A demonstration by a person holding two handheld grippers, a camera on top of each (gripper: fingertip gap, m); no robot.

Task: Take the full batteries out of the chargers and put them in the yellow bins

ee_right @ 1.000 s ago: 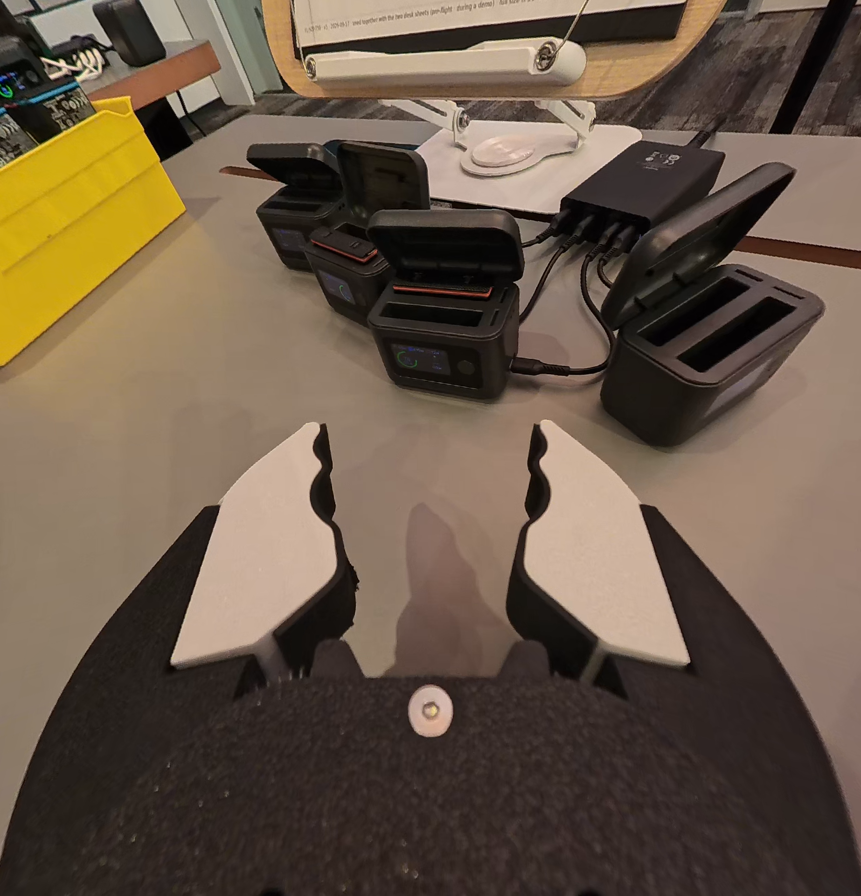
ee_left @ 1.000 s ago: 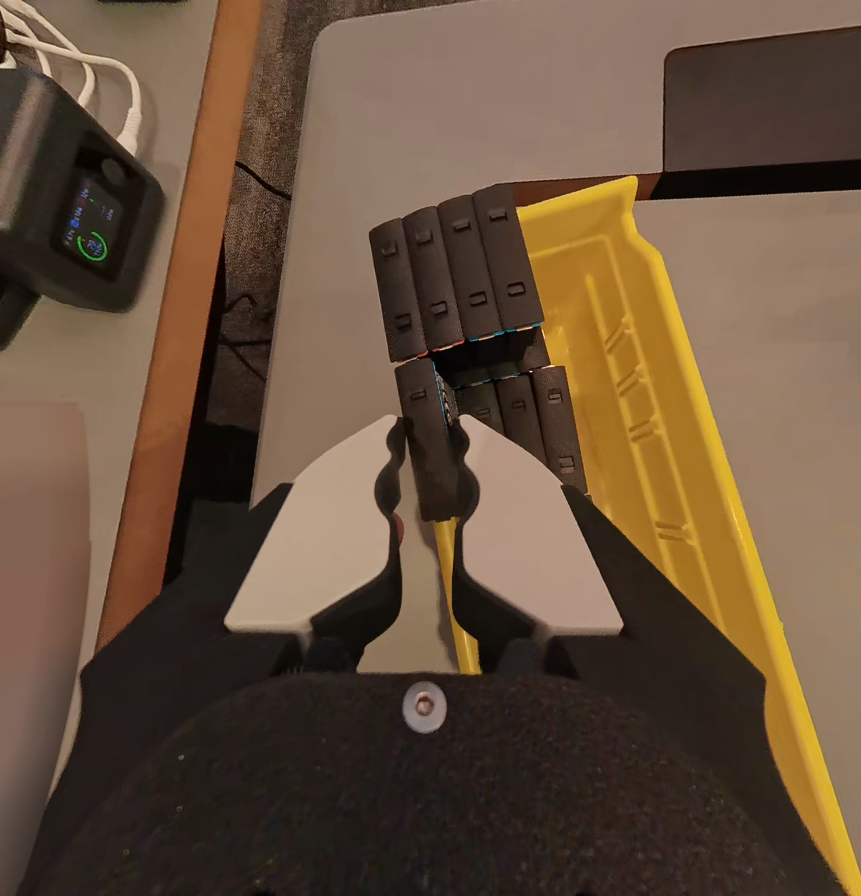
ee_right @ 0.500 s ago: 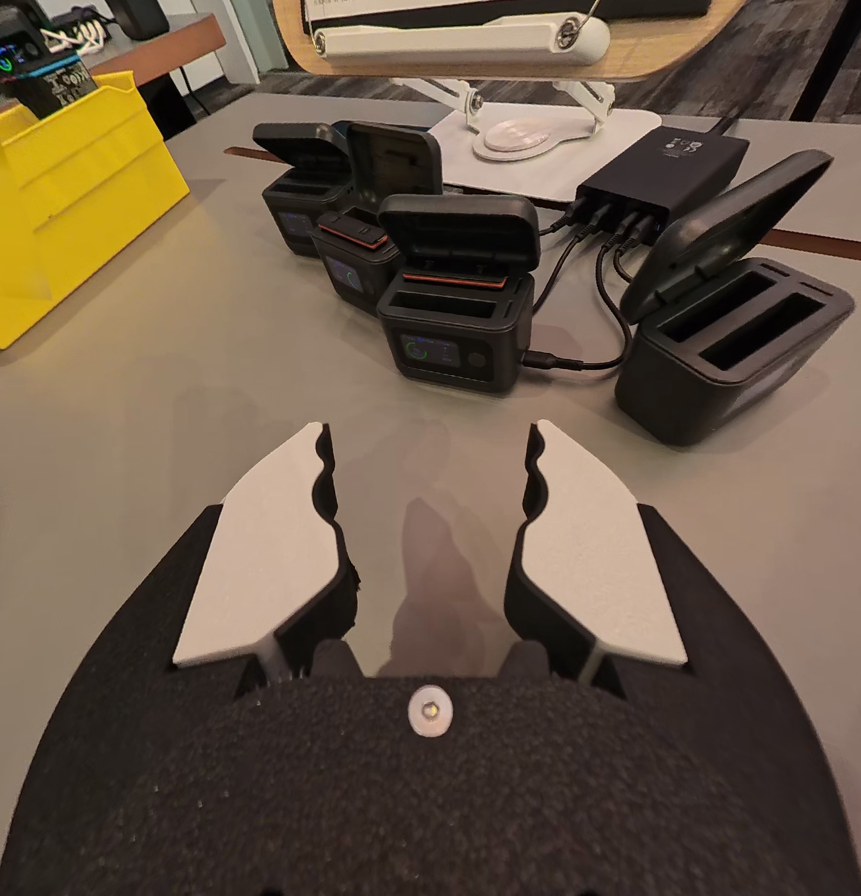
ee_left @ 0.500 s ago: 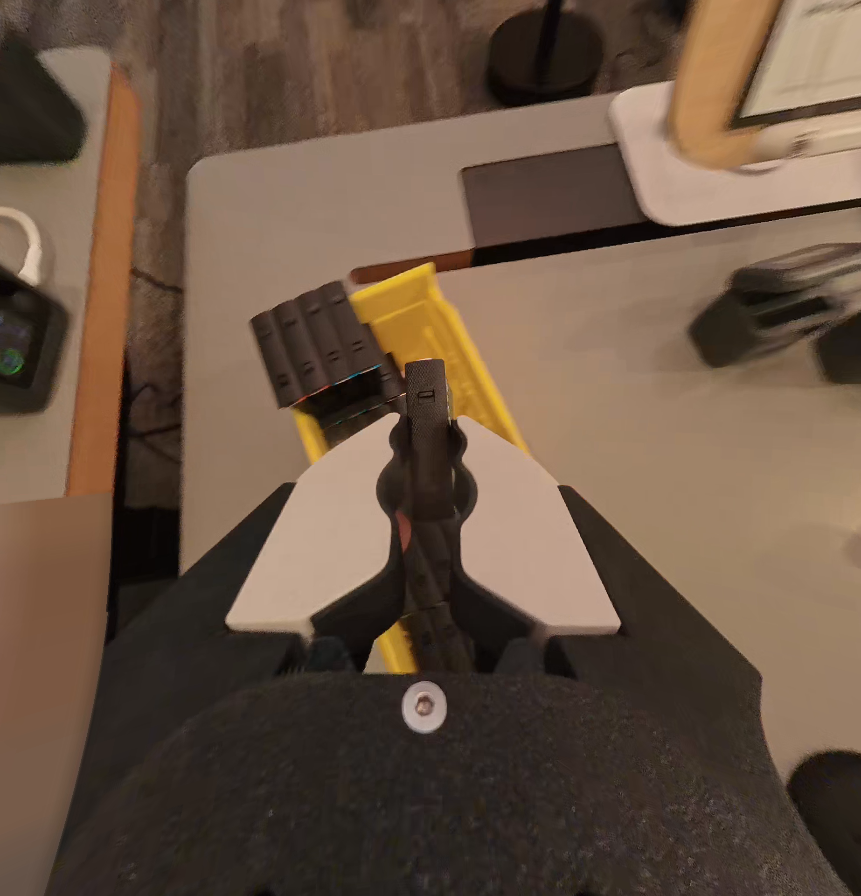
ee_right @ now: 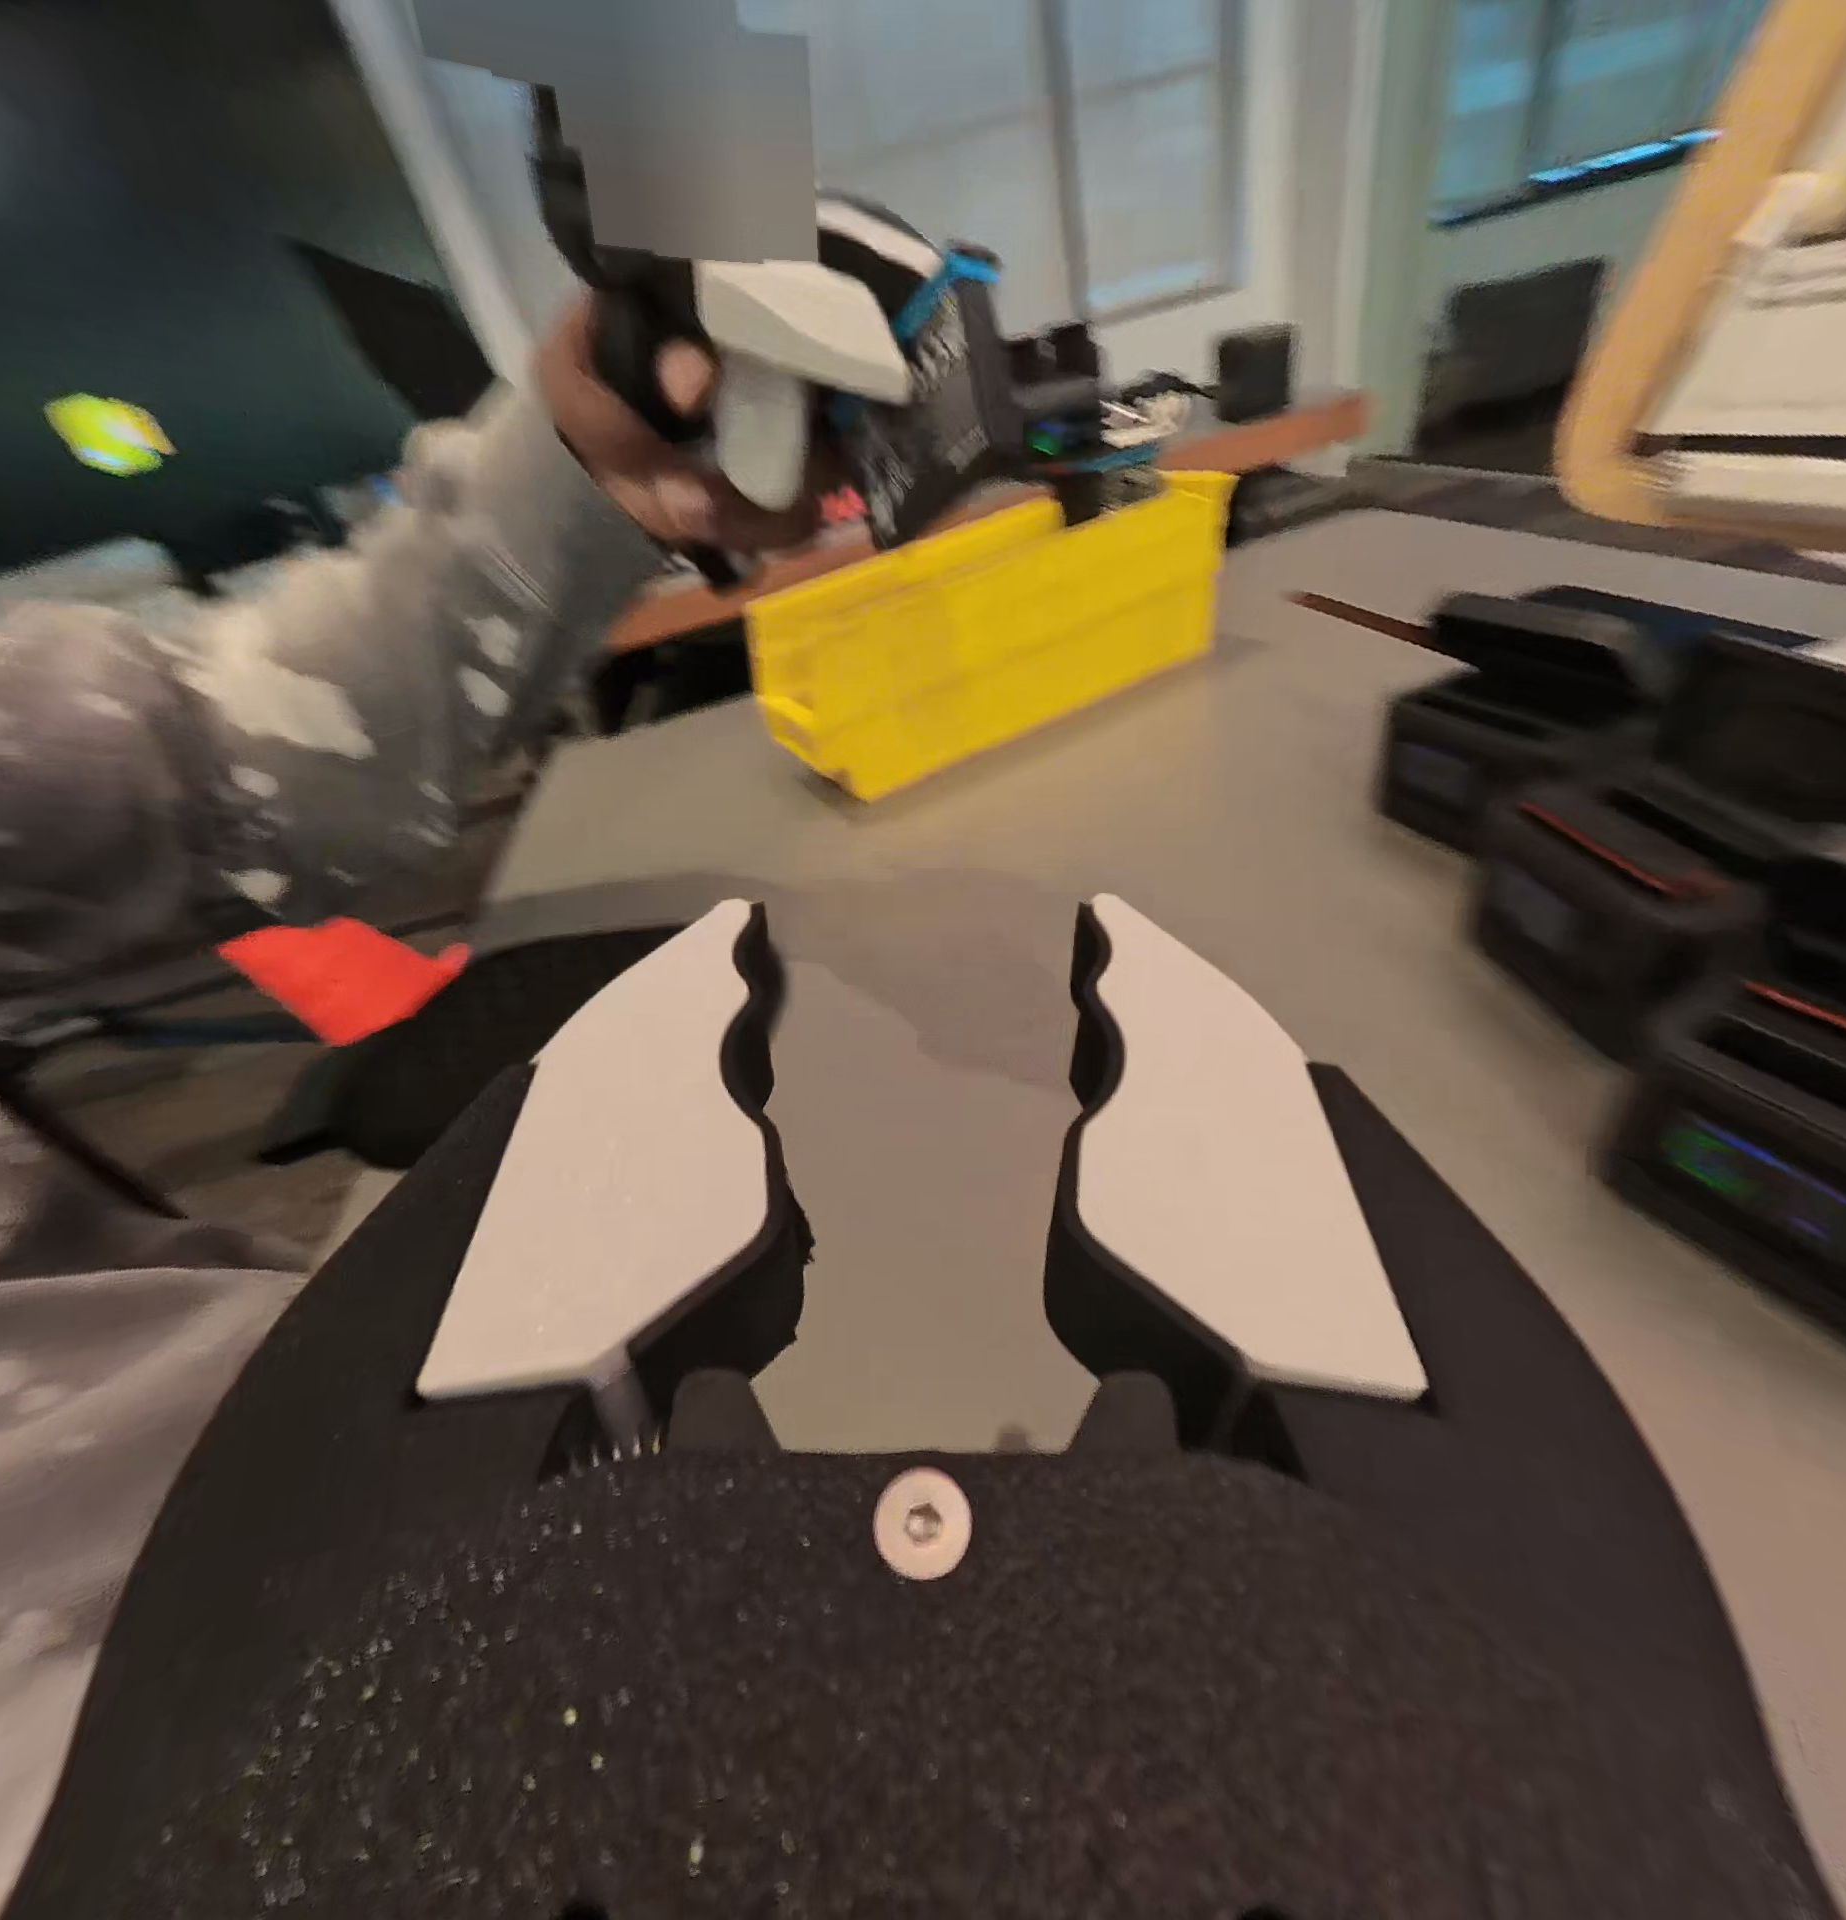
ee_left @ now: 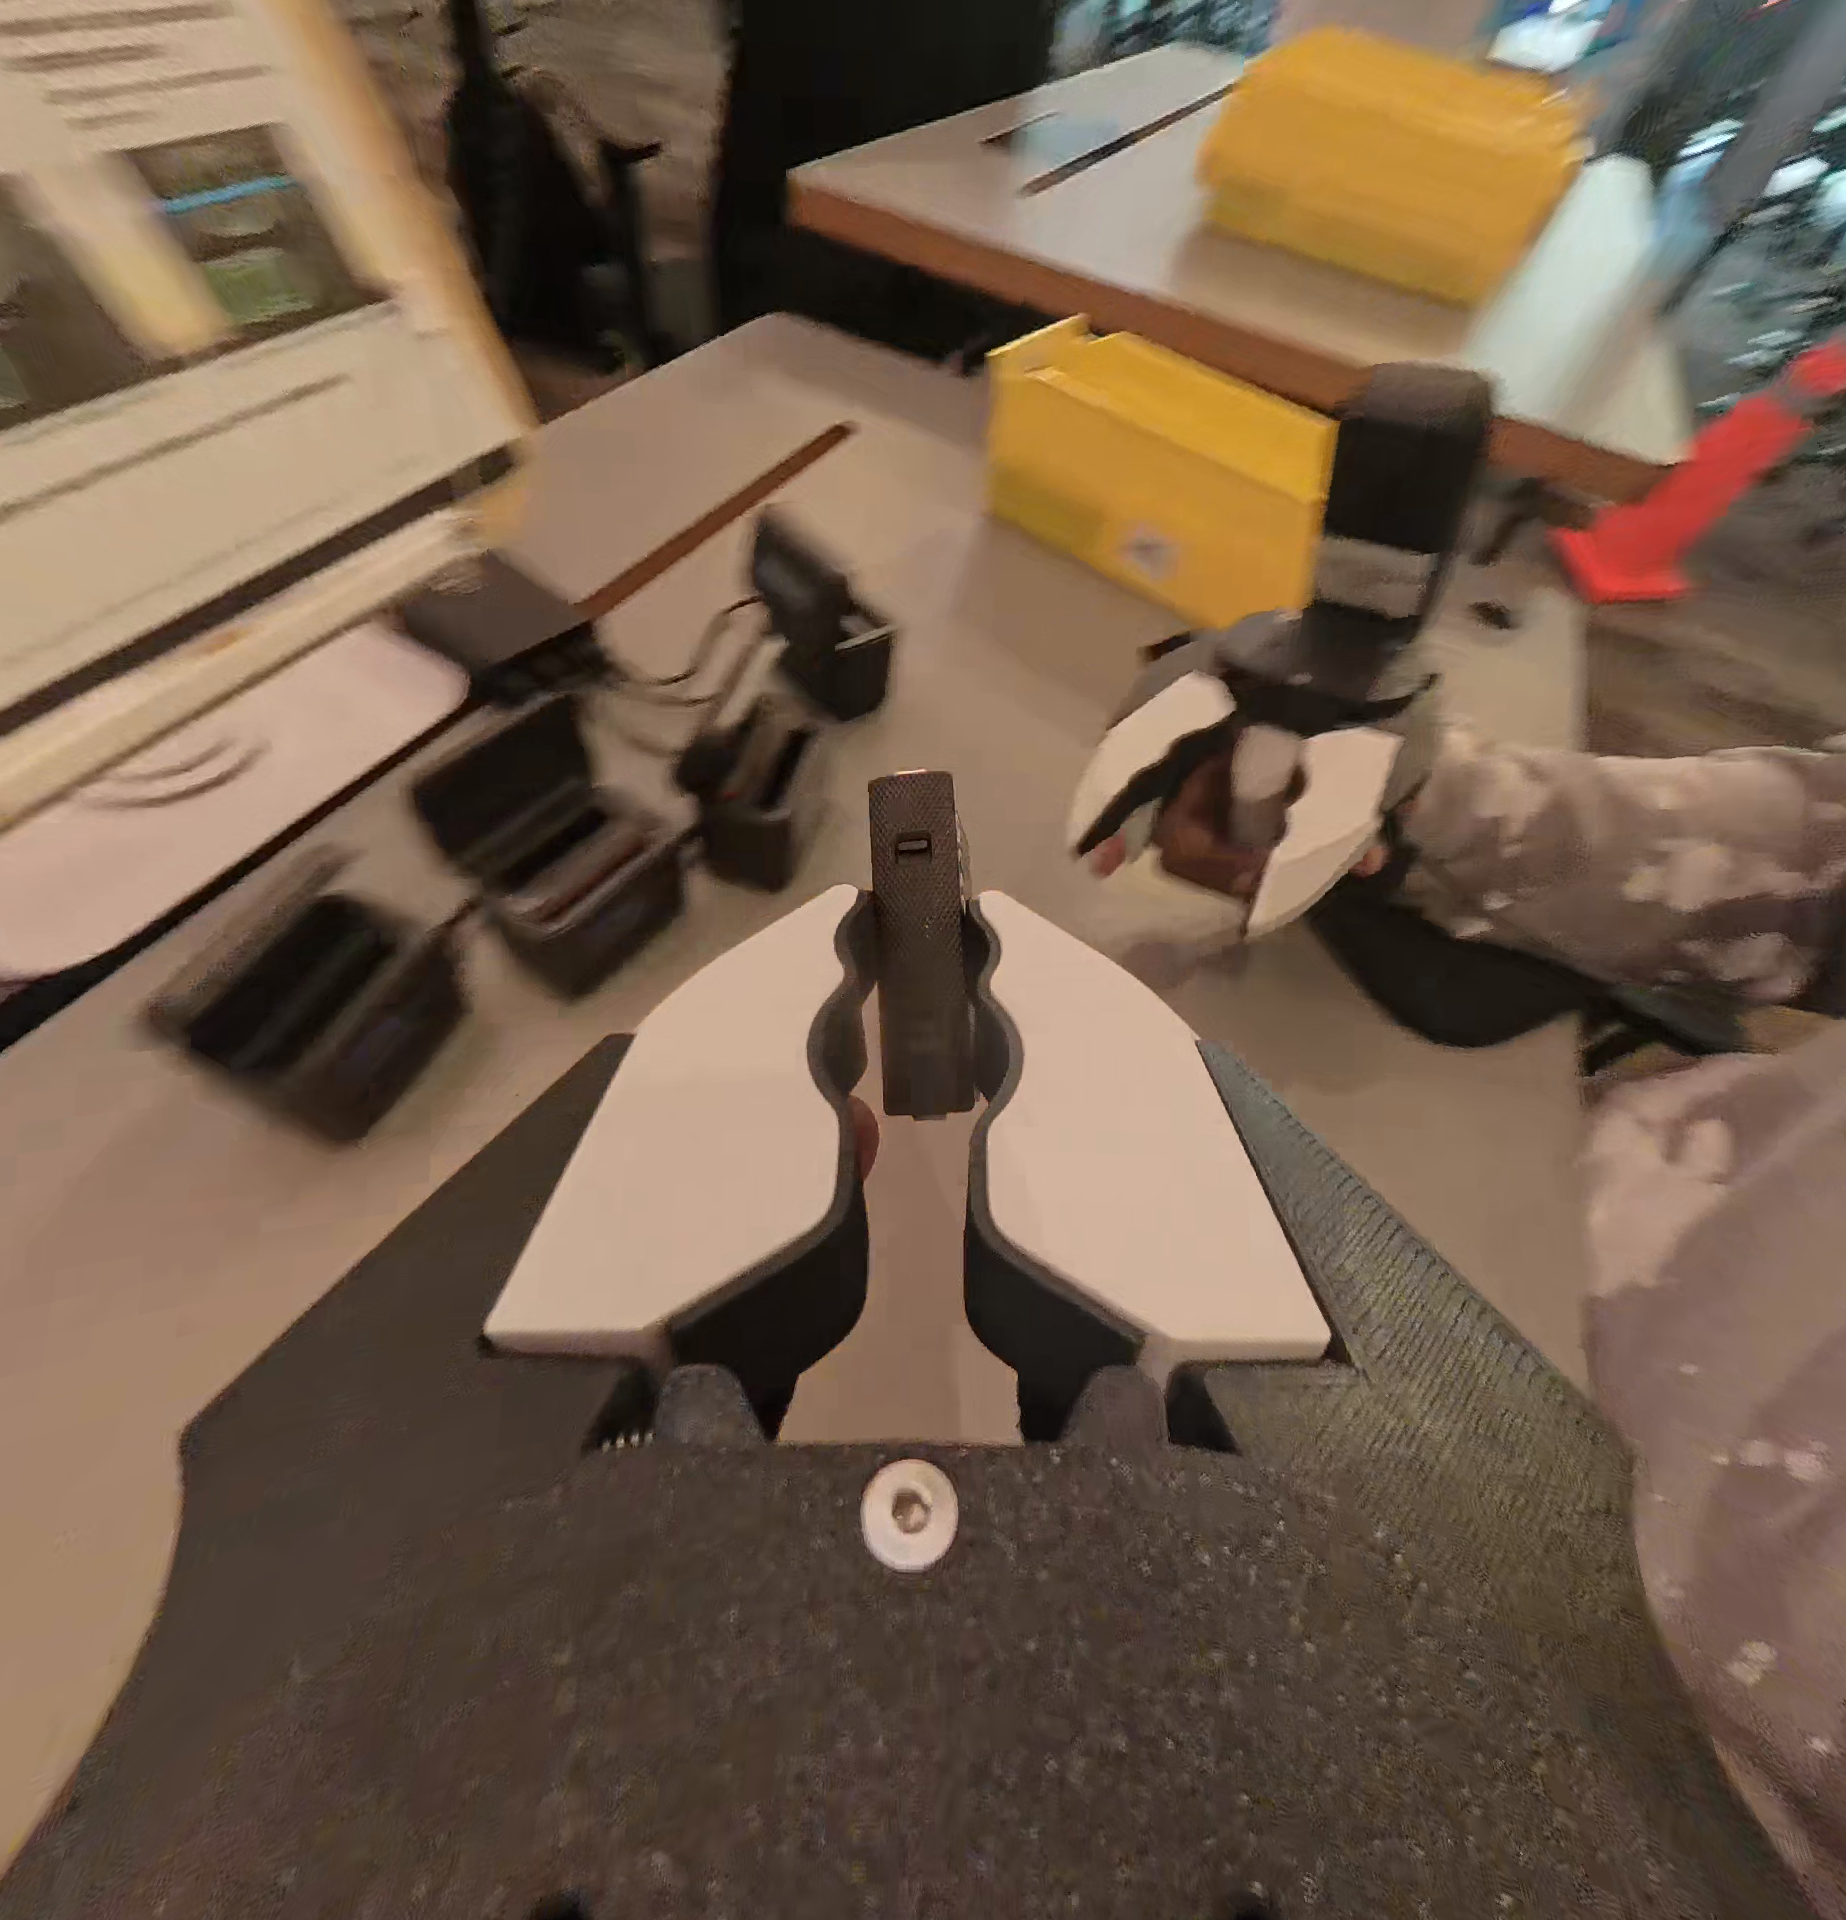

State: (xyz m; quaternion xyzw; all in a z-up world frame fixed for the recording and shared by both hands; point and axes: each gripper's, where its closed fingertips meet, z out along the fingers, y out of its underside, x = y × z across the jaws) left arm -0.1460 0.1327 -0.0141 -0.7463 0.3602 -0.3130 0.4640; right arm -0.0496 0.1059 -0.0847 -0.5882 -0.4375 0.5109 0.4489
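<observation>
My left gripper (ee_left: 919,909) is shut on a black textured battery (ee_left: 917,935) that stands upright between the fingertips, held in the air over the grey table (ee_left: 1054,644). Several open black chargers (ee_left: 576,883) lie ahead to its left, blurred. A yellow bin (ee_left: 1147,468) stands farther back on the table. My right gripper (ee_right: 924,925) is open and empty above the table. In the right wrist view another yellow bin (ee_right: 992,634) holds dark batteries (ee_right: 1106,483) at its far end. The left gripper (ee_right: 888,364) shows above that bin, held by a hand.
A person's grey patterned sleeve (ee_left: 1625,862) crosses the right side, and the right gripper (ee_left: 1225,800) shows there. More chargers (ee_right: 1625,904) sit at the right in the right wrist view. A white and wood stand (ee_left: 171,343) rises at the left. A second table with yellow bins (ee_left: 1386,156) and an orange cone (ee_left: 1729,488) lie beyond. The tips of one gripper are about 12 cm away from the tips of the other.
My left gripper lifted the battery up from the bin with stacked batteries and swung right, now facing the chargers. My right gripper, still open, swung left from the chargers and now faces the yellow bin.
</observation>
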